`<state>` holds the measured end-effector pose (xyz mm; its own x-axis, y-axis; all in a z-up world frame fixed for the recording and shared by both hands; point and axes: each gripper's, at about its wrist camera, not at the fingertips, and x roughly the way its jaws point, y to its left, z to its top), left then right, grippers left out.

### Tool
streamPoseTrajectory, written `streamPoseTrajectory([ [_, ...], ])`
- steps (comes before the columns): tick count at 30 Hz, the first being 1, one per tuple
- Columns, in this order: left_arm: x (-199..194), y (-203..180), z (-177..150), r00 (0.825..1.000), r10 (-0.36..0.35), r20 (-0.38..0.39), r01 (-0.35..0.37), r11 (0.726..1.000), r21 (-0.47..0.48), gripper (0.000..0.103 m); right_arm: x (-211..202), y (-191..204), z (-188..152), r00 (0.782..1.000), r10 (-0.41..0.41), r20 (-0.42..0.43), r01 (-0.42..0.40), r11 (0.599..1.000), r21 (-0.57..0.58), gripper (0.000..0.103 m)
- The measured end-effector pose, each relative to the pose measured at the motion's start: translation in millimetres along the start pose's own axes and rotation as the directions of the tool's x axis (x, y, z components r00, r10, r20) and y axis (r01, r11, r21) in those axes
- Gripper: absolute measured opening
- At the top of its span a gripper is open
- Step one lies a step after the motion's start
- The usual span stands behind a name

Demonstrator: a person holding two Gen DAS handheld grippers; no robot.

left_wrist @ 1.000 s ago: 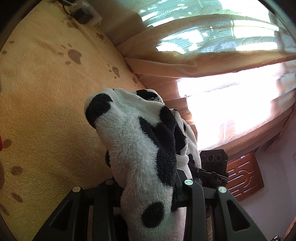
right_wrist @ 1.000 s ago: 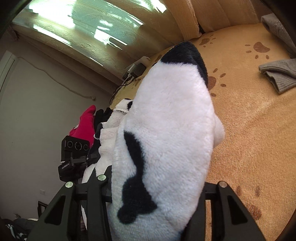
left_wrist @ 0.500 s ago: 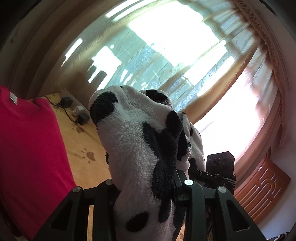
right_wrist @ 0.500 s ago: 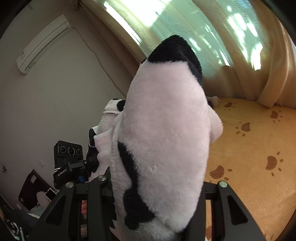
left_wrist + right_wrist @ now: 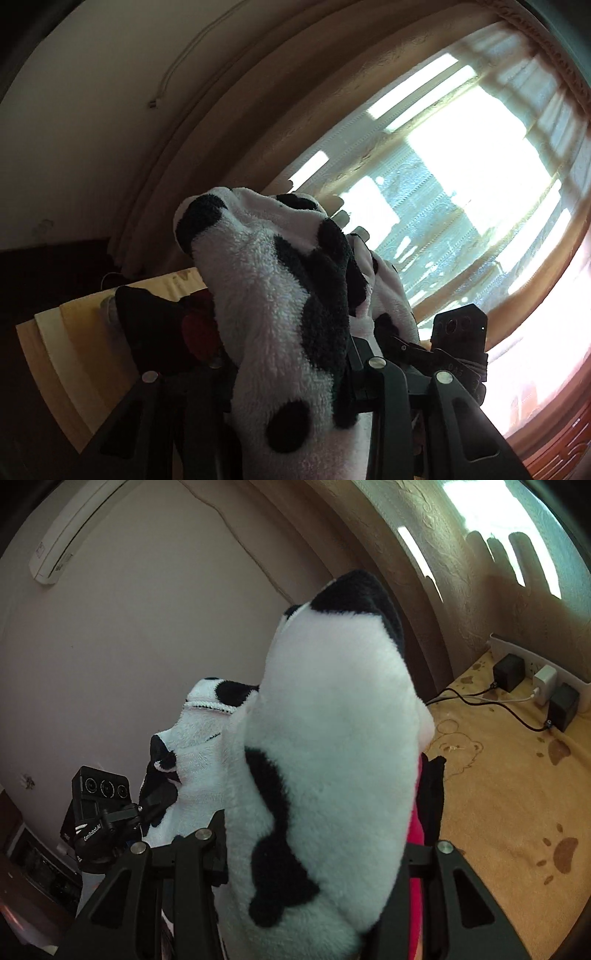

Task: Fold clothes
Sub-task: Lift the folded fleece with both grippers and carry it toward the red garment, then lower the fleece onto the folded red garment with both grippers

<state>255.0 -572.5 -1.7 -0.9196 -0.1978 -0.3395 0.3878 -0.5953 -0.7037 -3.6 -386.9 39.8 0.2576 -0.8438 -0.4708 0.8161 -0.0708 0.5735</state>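
In my left view my left gripper (image 5: 284,373) clenched the black-and-white fleece garment (image 5: 273,295), lifted before the curtained window (image 5: 461,177), and in my right view my right gripper (image 5: 314,845) likewise clamped that garment above the paw-print blanket (image 5: 517,812).

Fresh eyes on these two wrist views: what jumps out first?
A fluffy black-and-white fleece garment fills the middle of both views, bunched between each gripper's fingers. Behind it in the left wrist view, a bright curtained window glares at right. In the right wrist view, a yellow paw-print blanket lies at right.
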Motion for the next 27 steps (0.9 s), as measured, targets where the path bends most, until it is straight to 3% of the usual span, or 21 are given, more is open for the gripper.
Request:
streamPoseTrajectory([
  [4,15.9,25.2,-6.0,0.999,0.035,-0.001,-0.035,0.999,-0.028,0.043,36.0,-22.7,7.2,0.999,-0.039,-0.034,0.039,0.999,0.003,0.058],
  [5,18.4,29.5,-7.9,0.999,0.035,-0.002,-0.035,0.999,-0.037,0.044,42.2,-27.7,7.5,0.997,-0.069,-0.039,0.069,0.998,-0.006,0.07],
  [6,20.4,33.6,-10.0,0.999,0.034,-0.003,-0.034,0.998,-0.045,0.052,48.4,-32.6,7.7,0.994,-0.099,-0.044,0.099,0.995,-0.016,0.083],
  [7,19.8,35.8,-11.6,0.999,0.035,-0.003,-0.035,0.998,-0.061,0.06,51.8,-37.7,9.2,0.994,-0.1,-0.046,0.1,0.995,-0.001,0.085],
  [9,17.1,44.5,-15.1,1.0,0.016,-0.009,-0.017,0.995,-0.101,0.065,56.3,-48.0,13.2,0.996,-0.075,-0.047,0.077,0.996,0.05,0.089],
  [12,14.1,47.3,-13.4,1.0,0.002,-0.015,-0.004,0.991,-0.131,0.066,56.4,-56.1,18.4,0.998,-0.06,-0.036,0.064,0.992,0.105,0.09],
  [14,7.4,46.5,-8.0,1.0,0.005,-0.011,-0.007,0.988,-0.153,0.066,39.0,-44.8,21.4,0.995,-0.1,0.007,0.098,0.99,0.099,0.09],
  [16,-1.4,42.9,-2.4,0.999,0.048,0.004,-0.047,0.988,-0.149,0.071,13.9,-32.6,29.2,0.984,-0.148,0.104,0.139,0.986,0.089,0.091],
  [19,-10.6,29.6,4.8,0.993,0.115,0.024,-0.112,0.989,-0.099,0.072,-14.7,-3.5,42.5,0.924,-0.28,0.261,0.284,0.959,0.024,0.102],
  [22,-14.0,13.7,7.8,0.99,0.138,0.033,-0.137,0.99,-0.045,0.073,-25.2,44.7,37.0,0.888,-0.278,0.366,0.344,0.93,-0.13,0.103],
  [24,-16.3,7.7,11.3,0.991,0.128,0.042,-0.127,0.991,-0.038,0.076,-26.5,90.2,32.0,0.886,-0.238,0.398,0.355,0.9,-0.252,0.103],
  [27,-23.7,3.8,17.3,0.992,0.112,0.053,-0.109,0.993,-0.042,0.078,5.9,114.2,19.2,0.889,-0.283,0.361,0.401,0.862,-0.311,0.103],
])
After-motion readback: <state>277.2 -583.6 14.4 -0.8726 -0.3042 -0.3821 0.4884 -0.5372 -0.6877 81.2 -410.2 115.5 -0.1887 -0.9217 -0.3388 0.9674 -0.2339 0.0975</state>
